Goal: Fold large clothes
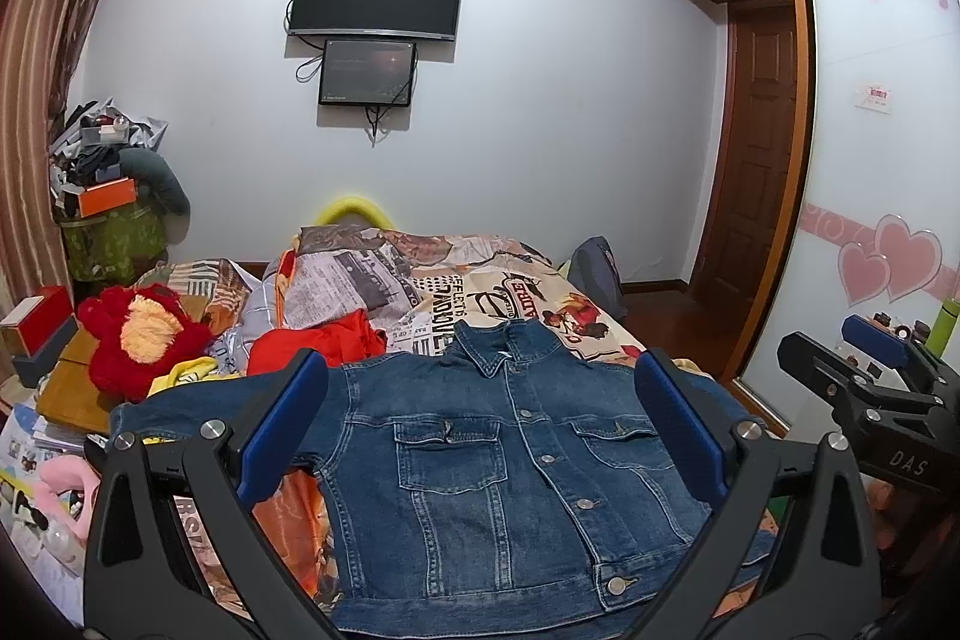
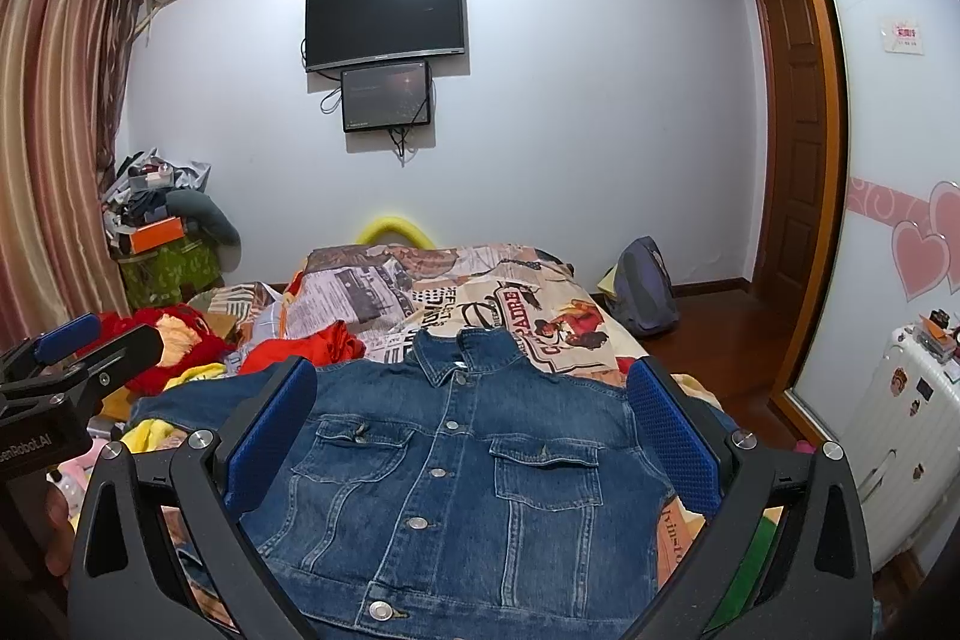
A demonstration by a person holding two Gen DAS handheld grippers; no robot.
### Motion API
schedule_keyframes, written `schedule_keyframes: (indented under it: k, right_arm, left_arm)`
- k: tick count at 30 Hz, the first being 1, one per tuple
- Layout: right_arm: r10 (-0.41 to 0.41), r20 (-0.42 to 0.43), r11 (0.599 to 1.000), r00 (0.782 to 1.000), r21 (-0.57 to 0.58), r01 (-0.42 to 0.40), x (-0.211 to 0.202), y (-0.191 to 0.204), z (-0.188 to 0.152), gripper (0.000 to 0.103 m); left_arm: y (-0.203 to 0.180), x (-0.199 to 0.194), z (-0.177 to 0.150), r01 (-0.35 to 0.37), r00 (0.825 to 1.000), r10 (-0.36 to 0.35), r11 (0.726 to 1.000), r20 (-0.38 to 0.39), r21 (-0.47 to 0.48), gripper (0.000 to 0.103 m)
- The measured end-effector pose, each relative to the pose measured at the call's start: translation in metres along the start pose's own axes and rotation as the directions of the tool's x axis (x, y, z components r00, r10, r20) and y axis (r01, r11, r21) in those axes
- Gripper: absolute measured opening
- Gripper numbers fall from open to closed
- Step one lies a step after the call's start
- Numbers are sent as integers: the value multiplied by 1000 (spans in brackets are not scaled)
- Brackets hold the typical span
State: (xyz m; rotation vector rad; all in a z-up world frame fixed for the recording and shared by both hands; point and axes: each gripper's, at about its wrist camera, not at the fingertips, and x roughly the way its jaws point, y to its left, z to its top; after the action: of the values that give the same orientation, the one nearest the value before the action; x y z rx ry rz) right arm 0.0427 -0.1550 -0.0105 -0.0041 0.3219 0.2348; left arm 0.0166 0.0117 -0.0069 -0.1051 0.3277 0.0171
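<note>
Denim dominates the left wrist view: a blue denim jacket (image 1: 504, 466) lies flat and face-up on the bed (image 1: 540, 292), buttoned, its collar pointing away toward the far wall and its hem nearest the camera, so its long axis runs straight ahead from the jaws. The left gripper (image 1: 480, 436) hangs just above the jacket's near half with its jaws spread wide and holding nothing, one blue pad over each side of the chest. Left of the jacket, a sleeve stretches out toward a red plush toy (image 1: 141, 334), and an orange garment (image 1: 324, 340) lies beyond the jacket's left shoulder. Right of the jacket, the right gripper (image 1: 864, 370) shows as a black frame with a blue pad, empty too. In the right wrist view the same jacket (image 2: 456, 478) fills the lower frame, collar again away, hem toward the camera. The right gripper (image 2: 474, 442) has its jaws wide apart, gripping nothing, and straddles the chest pockets. The left gripper (image 2: 66, 358) sits off the jacket's left side, over the outstretched sleeve, so it looks the nearer hand for that sleeve, while the right gripper seems better placed for the jacket's right edge.
</note>
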Motion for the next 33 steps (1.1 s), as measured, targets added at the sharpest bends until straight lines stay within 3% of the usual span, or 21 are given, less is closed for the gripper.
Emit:
schedule_keyframes:
  k: [18,33]
  right_arm:
    - [-3,-15,1000,1000,1,3,4,0,4,103]
    - [28,-69,1000,997,9,-27,43,3,12,103]
  left_arm:
    - [0,5,2,-5,1000,5,1000,-3,2,103]
    - [28,44,11,-36,999,36,999,-24,-13,103]
